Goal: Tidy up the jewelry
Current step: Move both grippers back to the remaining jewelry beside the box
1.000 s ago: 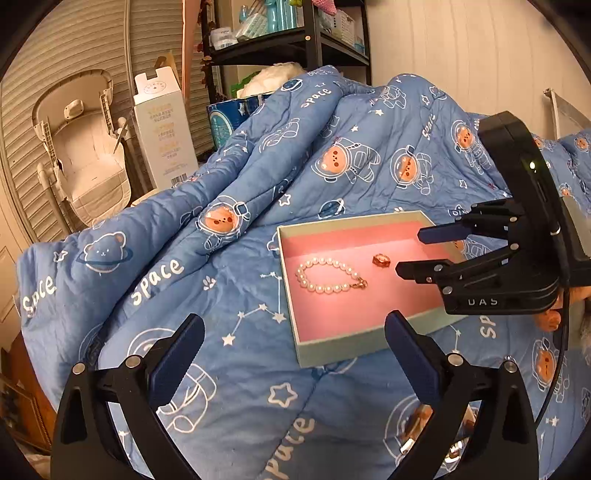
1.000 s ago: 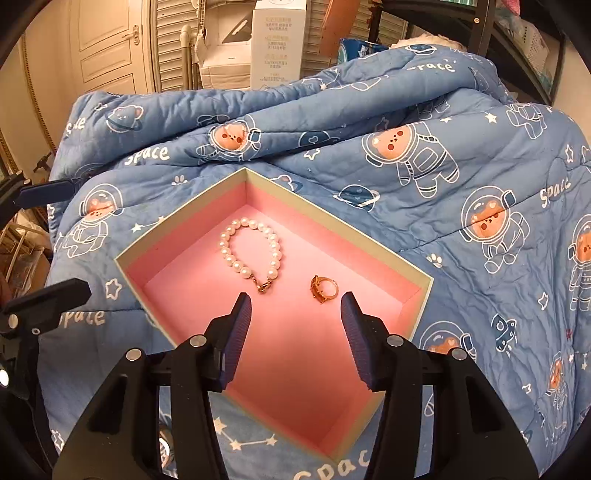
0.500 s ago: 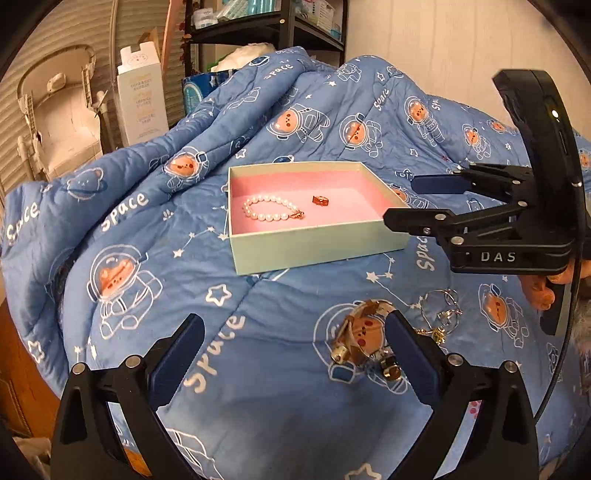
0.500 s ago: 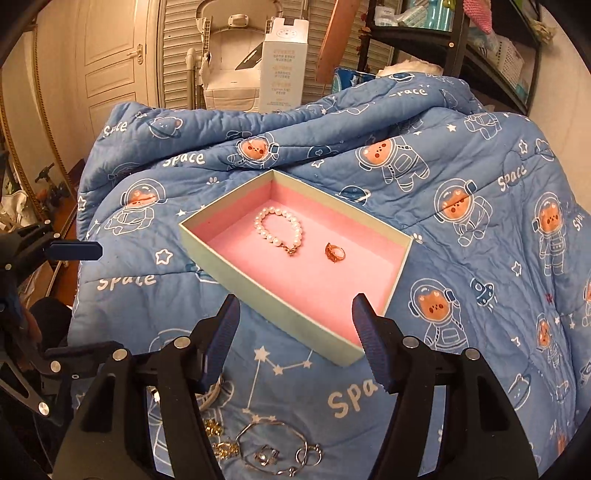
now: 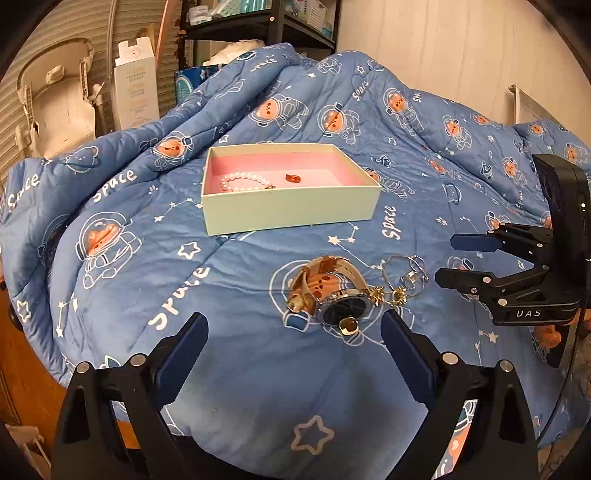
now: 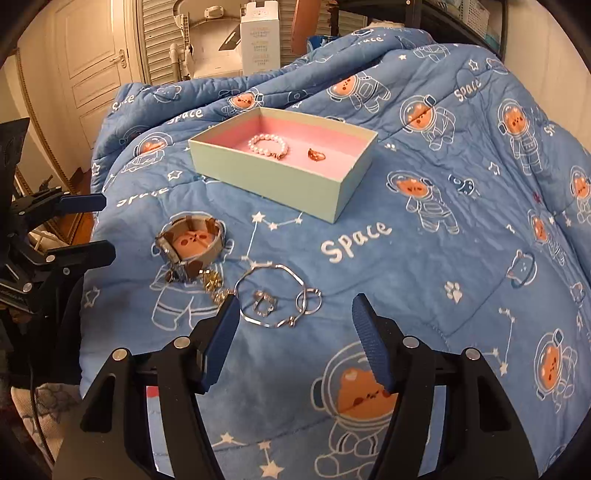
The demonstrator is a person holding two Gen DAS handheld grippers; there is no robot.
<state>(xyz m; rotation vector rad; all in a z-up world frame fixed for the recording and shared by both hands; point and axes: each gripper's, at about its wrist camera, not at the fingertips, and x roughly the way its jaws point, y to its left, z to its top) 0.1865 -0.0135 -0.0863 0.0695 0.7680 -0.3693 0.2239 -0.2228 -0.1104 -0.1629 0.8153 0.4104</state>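
Observation:
A pale green box (image 5: pixel 291 214) (image 6: pixel 266 177) with a pink lining sits on the blue quilt. It holds a pearl bracelet (image 5: pixel 243 182) (image 6: pixel 267 144) and a small gold ring (image 5: pixel 292 178) (image 6: pixel 317 154). Nearer lie a gold watch (image 5: pixel 332 291) (image 6: pixel 192 243), gold earrings (image 6: pixel 214 284), a silver bangle (image 6: pixel 273 295) (image 5: pixel 402 269) and a silver ring (image 6: pixel 264 298). My left gripper (image 5: pixel 291 321) (image 6: pixel 105 227) hovers just short of the watch, jaws wide but closing, nothing between them. My right gripper (image 6: pixel 295 301) (image 5: pixel 448 258) stands open, empty, just before the bangle.
The quilt (image 5: pixel 110 258) rises in folds behind the box and drops off at the left edge. Behind it stand a white carton (image 5: pixel 135 92), a high chair (image 5: pixel 55 103), a black shelf unit (image 5: pixel 277 26) and a white door (image 6: pixel 92 62).
Both grippers have pulled back from the box toward the near side of the quilt. The loose jewelry pile has come into view under them. The right jaws stand wider than a second ago.

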